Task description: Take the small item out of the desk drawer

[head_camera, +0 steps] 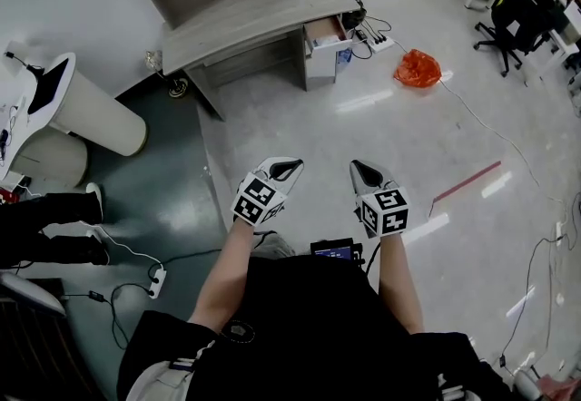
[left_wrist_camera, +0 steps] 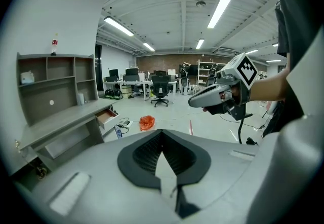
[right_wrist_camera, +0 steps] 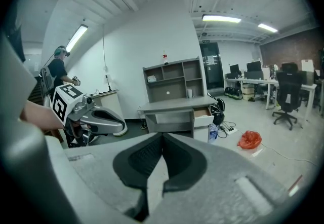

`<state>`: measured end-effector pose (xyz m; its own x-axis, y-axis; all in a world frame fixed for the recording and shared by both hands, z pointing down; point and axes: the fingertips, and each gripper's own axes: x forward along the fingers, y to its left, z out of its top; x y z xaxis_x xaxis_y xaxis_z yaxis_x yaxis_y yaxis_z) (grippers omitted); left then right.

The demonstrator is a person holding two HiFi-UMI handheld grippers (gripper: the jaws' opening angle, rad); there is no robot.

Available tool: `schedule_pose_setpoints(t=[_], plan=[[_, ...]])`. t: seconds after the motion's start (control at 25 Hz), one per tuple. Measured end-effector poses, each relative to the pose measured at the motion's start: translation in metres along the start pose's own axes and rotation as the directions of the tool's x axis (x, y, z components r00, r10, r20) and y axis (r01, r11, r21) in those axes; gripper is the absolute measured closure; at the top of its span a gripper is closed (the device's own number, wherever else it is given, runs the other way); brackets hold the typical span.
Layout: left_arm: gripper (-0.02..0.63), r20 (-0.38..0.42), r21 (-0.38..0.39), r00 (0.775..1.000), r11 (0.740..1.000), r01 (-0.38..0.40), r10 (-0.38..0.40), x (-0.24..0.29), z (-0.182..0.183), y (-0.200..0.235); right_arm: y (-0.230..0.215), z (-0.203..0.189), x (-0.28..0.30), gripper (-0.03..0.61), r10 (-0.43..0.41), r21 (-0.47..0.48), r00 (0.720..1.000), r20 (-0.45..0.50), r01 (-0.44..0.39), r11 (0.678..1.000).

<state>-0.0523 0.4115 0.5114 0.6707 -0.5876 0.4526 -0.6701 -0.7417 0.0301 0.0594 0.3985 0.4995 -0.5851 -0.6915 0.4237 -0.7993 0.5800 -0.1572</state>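
Desk [head_camera: 254, 23] sits upper centre in the head view, well apart from the person. Drawer [head_camera: 327, 31] at its right end stands open, its contents too small to make out. Left gripper [head_camera: 292, 165] and right gripper [head_camera: 361, 170] are side by side at mid-frame, jaws closed on both, nothing between them. Orange bag [head_camera: 418, 69] lies on the floor, upper right.

No legible txt, labels or nos.

Left tool [head_camera: 289, 169] and right tool [head_camera: 365, 174], lower centre: pale grey shells, dark ribbed pads [left_wrist_camera: 146, 153], each bearing a cube [head_camera: 256, 200] of black-and-white square markers. The person wears a black top [head_camera: 300, 327].
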Motion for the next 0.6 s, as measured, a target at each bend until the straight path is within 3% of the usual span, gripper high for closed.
schedule_pose_setpoints(t=[0.6], plan=[[0.614,0.015,-0.051,1.000,0.999,0.004,-0.003,0.033,-0.001,0.023,-0.029,-0.006,0.013,0.580,-0.037,0.024,0.999,-0.035,0.038,0.999]])
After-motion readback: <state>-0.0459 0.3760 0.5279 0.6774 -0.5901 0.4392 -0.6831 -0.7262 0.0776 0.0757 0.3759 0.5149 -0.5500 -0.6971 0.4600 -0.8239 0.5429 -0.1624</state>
